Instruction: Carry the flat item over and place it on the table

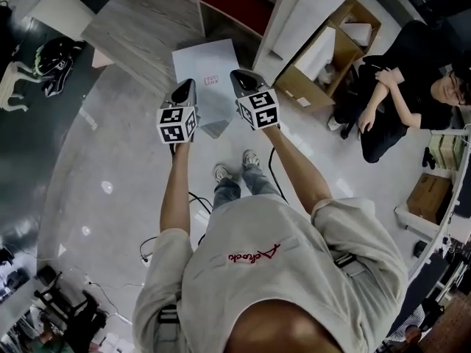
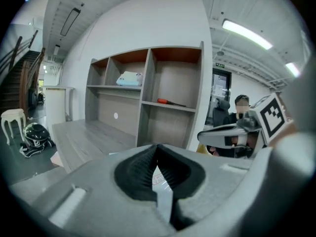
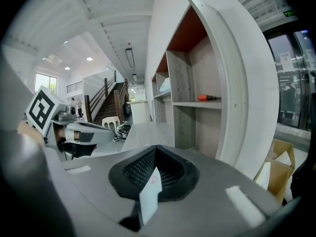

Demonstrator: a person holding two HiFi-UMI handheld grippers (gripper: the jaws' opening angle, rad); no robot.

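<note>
Fingers [image 2: 134, 174] of both grippers clamped shut on the flat white item [image 1: 208, 68]
Left gripper [image 1: 184, 88] and right gripper [image 1: 241, 78] each pinch its near edge, holding it in the air above the floor [image 1: 110, 160], beside the grey wood bench [image 1: 140, 28].

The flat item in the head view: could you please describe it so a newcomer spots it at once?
Before the grey wooden table, the left gripper and right gripper together clamp a flat white sheet. Unlike the brown cardboard box to its right, it is thin and bears a small red-printed label.
</note>
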